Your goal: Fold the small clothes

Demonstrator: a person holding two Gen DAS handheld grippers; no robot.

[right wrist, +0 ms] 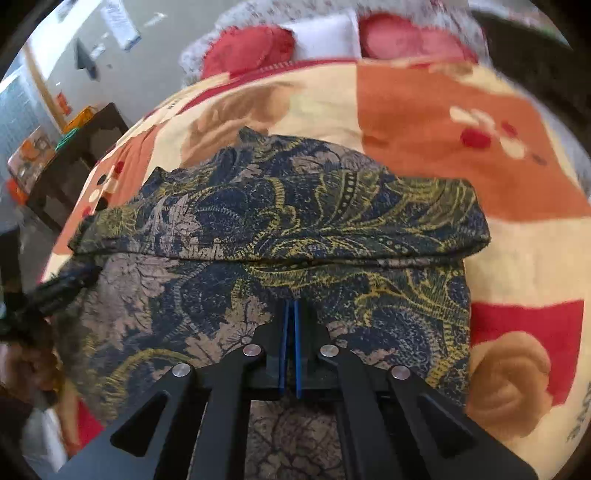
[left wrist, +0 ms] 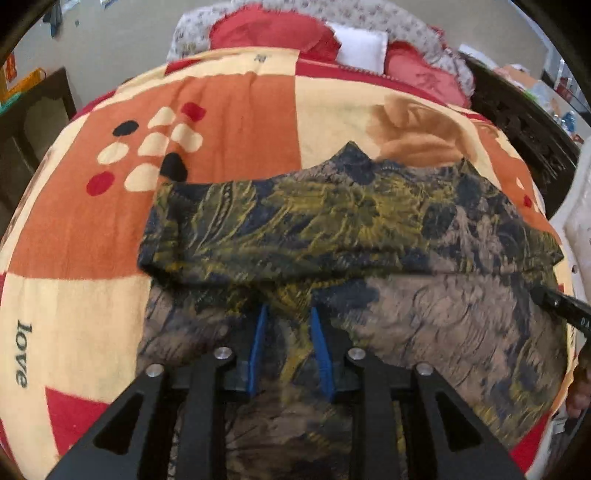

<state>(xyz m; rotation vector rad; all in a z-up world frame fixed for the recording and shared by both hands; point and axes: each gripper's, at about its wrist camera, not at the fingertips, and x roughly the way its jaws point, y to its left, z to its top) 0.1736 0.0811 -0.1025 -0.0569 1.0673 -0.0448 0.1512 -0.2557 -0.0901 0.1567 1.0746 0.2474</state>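
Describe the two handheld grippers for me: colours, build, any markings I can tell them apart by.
Both look alike: the left gripper and right gripper have matte black angular frames with triangular cut-outs, four round silver fasteners across the linkage, and two slim fingers faced with blue pads. No cables or sleeves show. In the left wrist view, the other gripper's black edge carries faint white lettering, too cropped to read.

Just ahead of the blue-padded black left gripper (left wrist: 289, 314) lies the garment (left wrist: 332, 229): navy and mustard paisley swirls over dusty tan. Beyond it, the blanket (left wrist: 229, 110) shows orange, cream and red blocks with black, red and cream dots, then red pillows (left wrist: 273, 35) farthest back.
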